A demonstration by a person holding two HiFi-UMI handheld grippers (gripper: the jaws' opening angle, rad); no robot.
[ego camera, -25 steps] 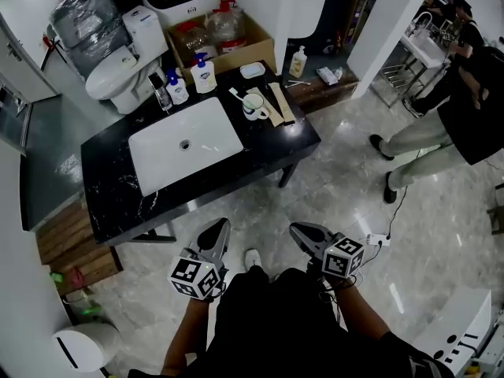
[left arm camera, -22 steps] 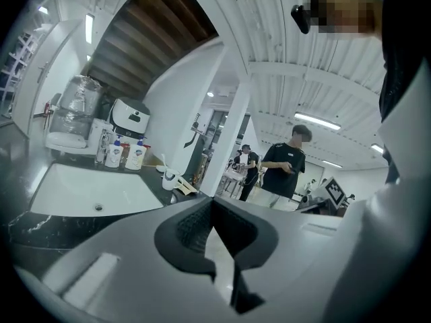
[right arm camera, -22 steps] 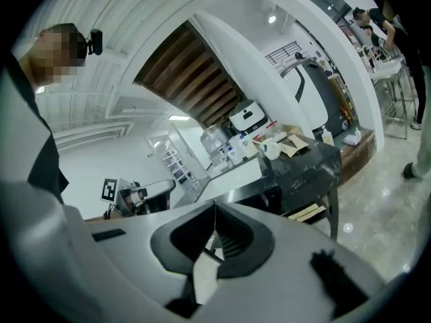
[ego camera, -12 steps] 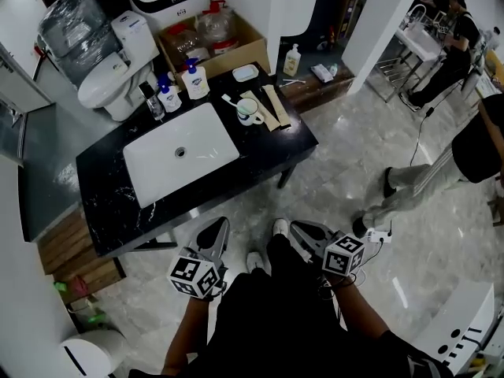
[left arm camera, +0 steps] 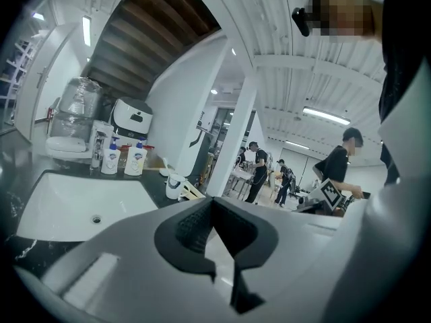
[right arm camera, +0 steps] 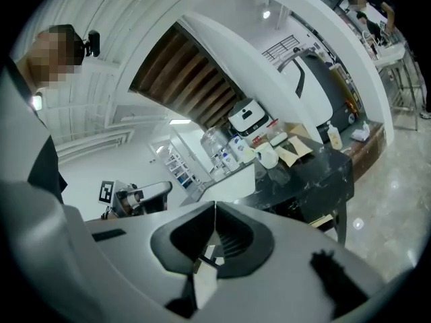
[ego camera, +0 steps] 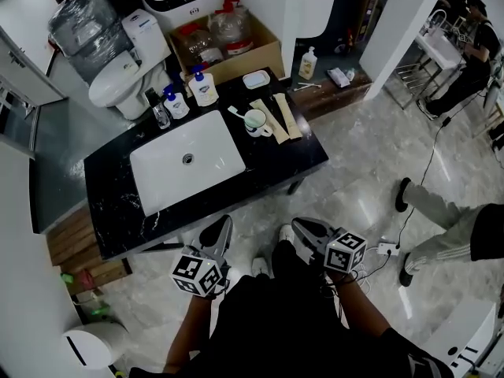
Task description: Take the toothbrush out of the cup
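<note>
- Left gripper (ego camera: 220,228): jaws together, empty, well short of counter (ego camera: 293,153).
- Toothbrush (ego camera: 235,113) apparently leans in cup (ego camera: 255,122) (small from here), far right of the counter.
- Right gripper (ego camera: 305,228): jaws together, empty.
- Step: approach. Next: close in, open one claw.

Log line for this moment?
stage: pre-grasp | toothbrush: in cup on counter | left tool: shut, empty | right tool: shut, empty | both short of counter
</note>
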